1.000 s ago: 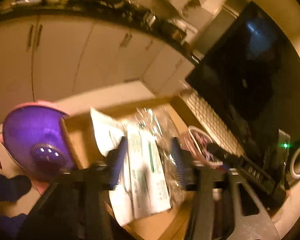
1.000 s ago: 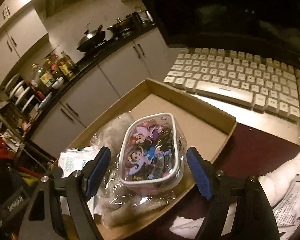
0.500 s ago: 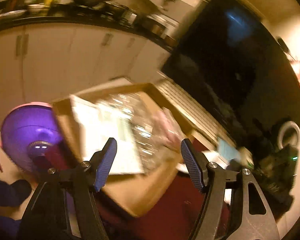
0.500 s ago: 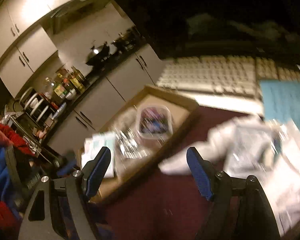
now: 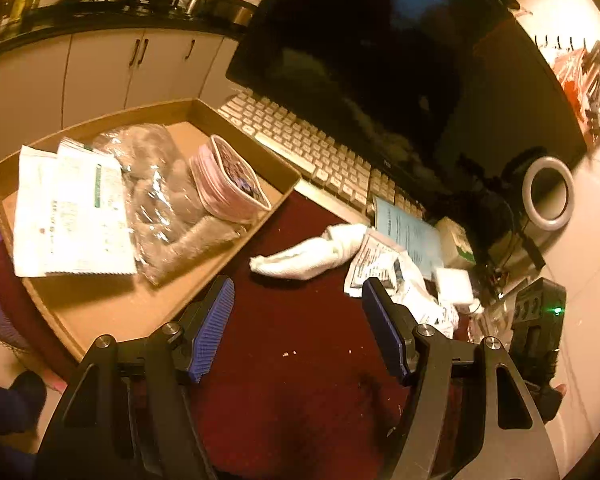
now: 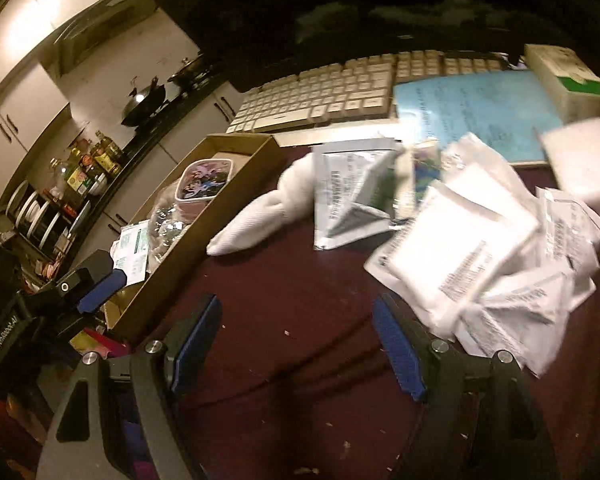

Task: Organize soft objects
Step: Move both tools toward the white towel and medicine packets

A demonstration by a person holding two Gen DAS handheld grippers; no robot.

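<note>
My left gripper (image 5: 298, 314) hangs open over the dark red table (image 5: 300, 360), nothing between its blue pads. Ahead lies a rolled white towel (image 5: 312, 254). To the left, a cardboard tray (image 5: 100, 300) holds white packets (image 5: 68, 216), a clear bag with grey cloth (image 5: 160, 200) and a pink cartoon pouch (image 5: 228, 184). My right gripper (image 6: 298, 330) is also open and empty, low over the table. Its right finger sits beside a loose pile of white packets (image 6: 460, 240). The towel (image 6: 268, 208) and tray (image 6: 188, 248) lie ahead to its left. The left gripper (image 6: 100, 280) shows at that view's left edge.
A keyboard (image 5: 312, 148) and a dark monitor (image 5: 380, 60) stand behind the table. A blue sheet (image 6: 476, 108), a green-and-white box (image 6: 564, 76) and a white block (image 6: 580, 164) lie at the back right. Kitchen cabinets (image 5: 100, 68) are beyond the tray.
Both grippers have swung right, away from the tray and over the red table. The pouch that sat between the right gripper's open jaws now lies in the tray, farther off.
</note>
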